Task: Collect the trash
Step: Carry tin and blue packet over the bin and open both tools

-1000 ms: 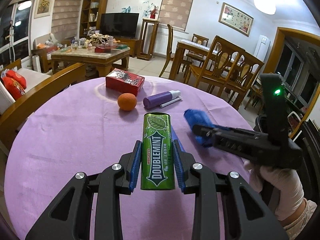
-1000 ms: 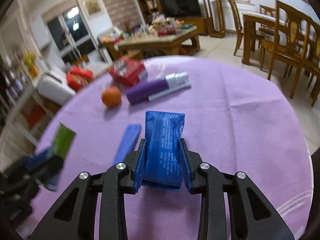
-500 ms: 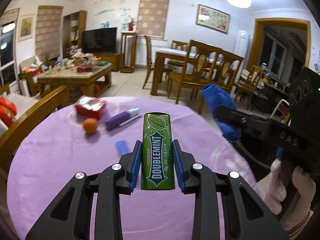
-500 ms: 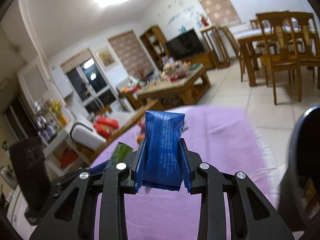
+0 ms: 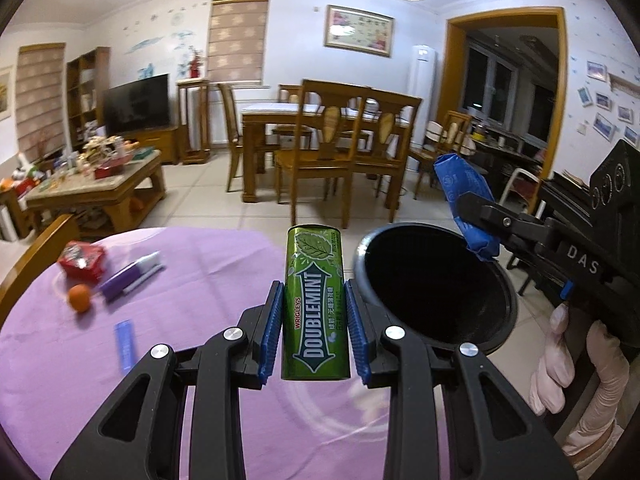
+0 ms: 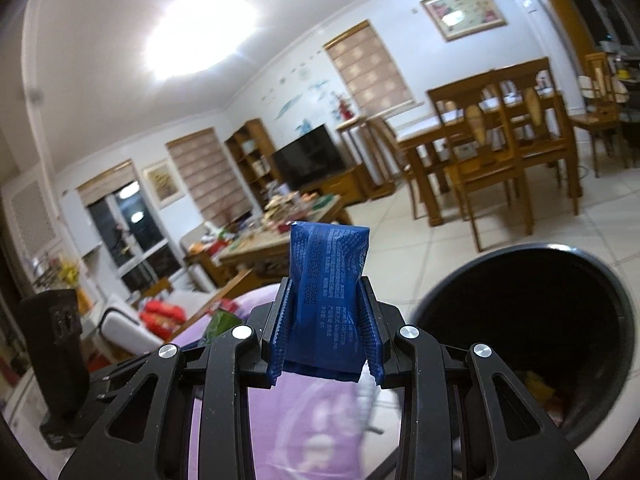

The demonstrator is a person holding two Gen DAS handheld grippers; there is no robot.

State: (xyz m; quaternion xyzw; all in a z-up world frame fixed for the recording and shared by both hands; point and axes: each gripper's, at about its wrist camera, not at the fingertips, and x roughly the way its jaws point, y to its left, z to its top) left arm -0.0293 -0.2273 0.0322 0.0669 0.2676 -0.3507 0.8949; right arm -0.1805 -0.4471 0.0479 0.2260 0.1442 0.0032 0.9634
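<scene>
Your left gripper (image 5: 315, 312) clamped on green Doublemint gum pack (image 5: 315, 300), pack upright between blue pads, over edge of round table with purple cloth (image 5: 192, 264). Your right gripper (image 6: 326, 330) squeezing crumpled blue foil wrapper (image 6: 328, 300); in left view wrapper sits right above rim of round black trash bin (image 5: 434, 288), bin just beside table. On cloth, well apart from you: small orange (image 5: 79, 297), purple tube (image 5: 128, 280), red box (image 5: 82, 258), flat blue strip (image 5: 125, 340). Your gloved hand (image 5: 576, 372) under right gripper.
</scene>
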